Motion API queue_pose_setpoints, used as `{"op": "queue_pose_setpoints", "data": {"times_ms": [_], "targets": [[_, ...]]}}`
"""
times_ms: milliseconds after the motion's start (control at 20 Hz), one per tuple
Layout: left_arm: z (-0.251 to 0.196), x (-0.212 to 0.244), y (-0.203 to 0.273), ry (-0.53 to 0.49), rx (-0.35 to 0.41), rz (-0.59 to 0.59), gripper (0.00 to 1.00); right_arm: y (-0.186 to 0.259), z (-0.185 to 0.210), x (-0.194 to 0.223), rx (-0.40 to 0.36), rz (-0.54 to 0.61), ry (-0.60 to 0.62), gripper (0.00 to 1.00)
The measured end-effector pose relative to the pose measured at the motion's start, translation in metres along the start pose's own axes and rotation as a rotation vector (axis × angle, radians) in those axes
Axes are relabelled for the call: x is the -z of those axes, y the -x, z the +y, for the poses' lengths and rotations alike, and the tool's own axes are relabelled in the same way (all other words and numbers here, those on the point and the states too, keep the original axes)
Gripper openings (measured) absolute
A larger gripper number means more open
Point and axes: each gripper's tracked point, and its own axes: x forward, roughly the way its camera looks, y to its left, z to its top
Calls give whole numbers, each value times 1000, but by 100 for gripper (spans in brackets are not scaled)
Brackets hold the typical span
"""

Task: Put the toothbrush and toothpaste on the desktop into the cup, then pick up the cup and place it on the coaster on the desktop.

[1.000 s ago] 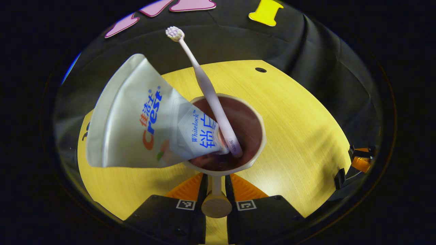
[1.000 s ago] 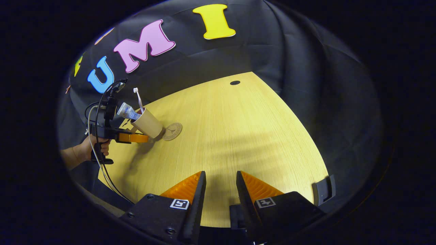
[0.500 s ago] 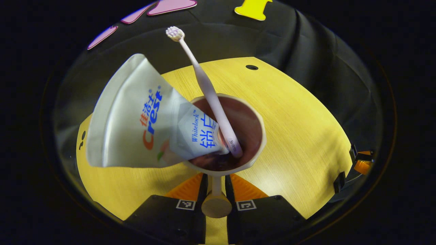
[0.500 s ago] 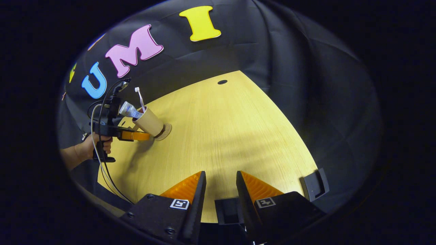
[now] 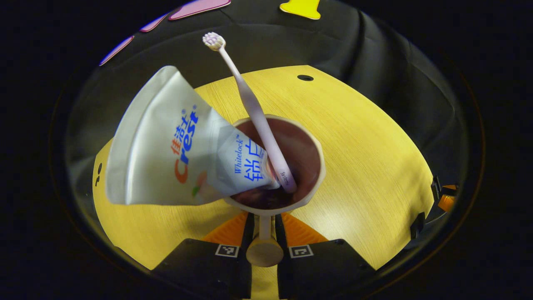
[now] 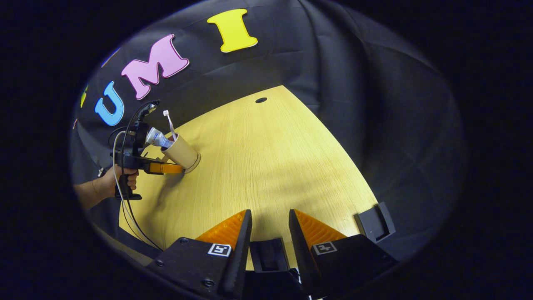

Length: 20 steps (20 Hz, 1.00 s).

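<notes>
In the left gripper view my left gripper [image 5: 264,220] is shut on the handle of the beige cup [image 5: 312,141], which is dark brown inside. A white toothpaste tube [image 5: 166,141] and a pale pink toothbrush [image 5: 250,104] stand in it, leaning out to the left. The right gripper view shows that cup [image 6: 182,152] at far left, tilted, held by the left gripper [image 6: 164,168] over the round coaster [image 6: 195,162], of which a thin edge peeks out. I cannot tell whether cup and coaster touch. My right gripper [image 6: 270,217] is open over the table's near edge.
The wooden table [image 6: 266,158] has a small dark hole [image 6: 261,100] at its far end. A hand [image 6: 112,183] and a cable trail behind the left gripper. Black brackets [image 6: 374,221] sit at the table's near right edge. The right gripper [image 5: 444,201] shows at the far right.
The left gripper has carried the cup to the right, over the coaster, which is now almost covered. The right gripper has drawn back slightly and stays open.
</notes>
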Motion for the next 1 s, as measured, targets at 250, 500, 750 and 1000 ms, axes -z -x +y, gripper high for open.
{"op": "queue_pose_setpoints", "data": {"times_ms": [250,500,750,1000], "targets": [[-3,-3,-2,6,1,4,29,1,1,-1,-7,-1,8,55],[4,-3,4,15,-12,11,34,3,2,-3,-6,-10,4,55],[1,-2,10,17,9,3,61,8,4,-2,-3,-16,3,55],[-2,2,22,3,37,-8,98,9,17,-5,-12,-30,4,55]]}}
